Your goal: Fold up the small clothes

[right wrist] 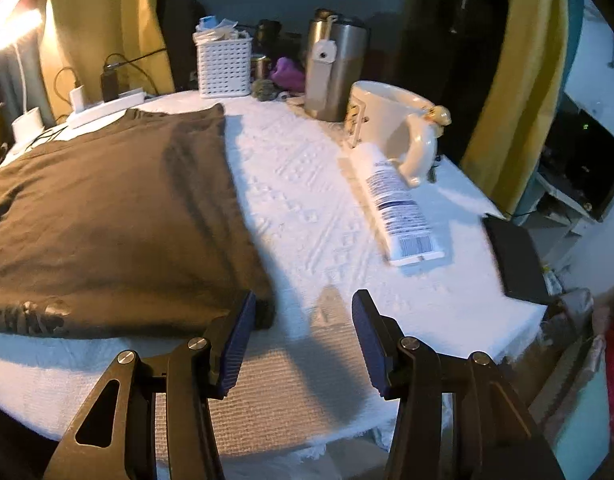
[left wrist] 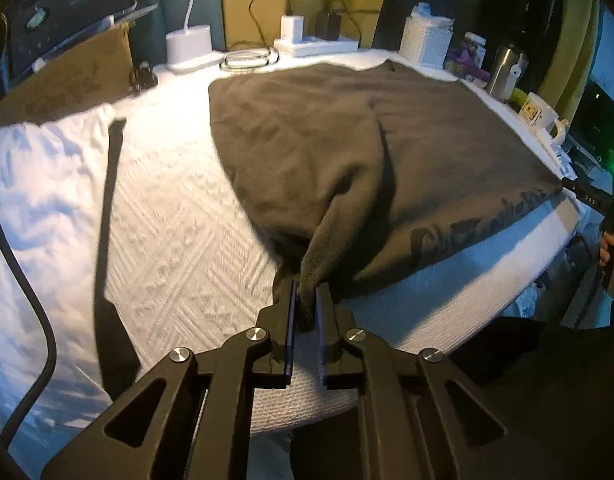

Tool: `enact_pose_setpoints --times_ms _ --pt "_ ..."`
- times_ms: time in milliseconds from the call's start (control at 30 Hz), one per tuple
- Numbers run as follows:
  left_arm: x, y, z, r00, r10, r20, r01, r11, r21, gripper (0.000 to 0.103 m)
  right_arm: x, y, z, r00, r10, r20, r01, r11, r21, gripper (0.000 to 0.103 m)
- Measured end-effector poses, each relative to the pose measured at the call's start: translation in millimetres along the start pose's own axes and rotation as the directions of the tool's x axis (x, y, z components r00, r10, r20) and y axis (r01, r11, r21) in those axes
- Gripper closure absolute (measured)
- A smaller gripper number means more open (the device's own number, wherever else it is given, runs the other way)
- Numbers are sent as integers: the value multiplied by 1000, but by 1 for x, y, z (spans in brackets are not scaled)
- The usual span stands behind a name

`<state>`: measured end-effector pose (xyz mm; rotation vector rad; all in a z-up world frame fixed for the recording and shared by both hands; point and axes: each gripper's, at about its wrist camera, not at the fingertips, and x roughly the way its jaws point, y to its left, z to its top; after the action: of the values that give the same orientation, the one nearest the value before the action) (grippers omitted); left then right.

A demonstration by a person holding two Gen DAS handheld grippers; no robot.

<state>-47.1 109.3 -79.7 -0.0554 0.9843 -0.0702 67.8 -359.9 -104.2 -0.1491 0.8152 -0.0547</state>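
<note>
Left gripper (left wrist: 305,304) clamped on brown shirt (left wrist: 347,152) hem at 6 o'clock; right gripper (right wrist: 303,336) open, empty. Soft, light, floppy fabric; grab corners.

A white mug (right wrist: 391,120) stands beside a steel tumbler (right wrist: 335,68), lotion tube (right wrist: 395,204) and white basket (right wrist: 225,66).

Both grippers: black linkage arms, silver round screws, blue-padded fingers (right wrist: 237,344); black sleeve (left wrist: 547,360).
</note>
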Motion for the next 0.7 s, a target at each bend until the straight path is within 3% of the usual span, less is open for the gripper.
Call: enact_pose_setpoints --times_ms 167,367,433,500,533,600,667,700 --pt "-12 1 21 997 28 72 -28 1000 3 94 -14 3 10 999 37 40 -37 999 -7 52" --pt "7 3 39 997 28 71 -26 999 -25 90 -16 28 29 991 110 77 -107 993 -40 52" --pt "21 3 44 998 24 50 -21 999 -43 76 -12 41 33 987 141 80 -136 989 -61 52" --pt "36 1 46 999 22 27 -20 998 -51 39 -7 56 35 983 172 67 -166 982 -85 52" --pt "42 3 44 999 32 19 -31 998 -58 37 -6 61 36 981 184 65 -177 980 -94 52" --pt "59 11 41 998 51 -25 -53 994 -93 37 0 71 36 979 198 53 -191 975 -111 52" --pt "59 15 38 999 44 2 -43 994 -104 43 7 76 35 979 202 38 -196 974 -115 52" --pt "59 14 37 998 56 8 -55 995 -84 67 11 78 34 980 199 28 -194 974 -120 52"
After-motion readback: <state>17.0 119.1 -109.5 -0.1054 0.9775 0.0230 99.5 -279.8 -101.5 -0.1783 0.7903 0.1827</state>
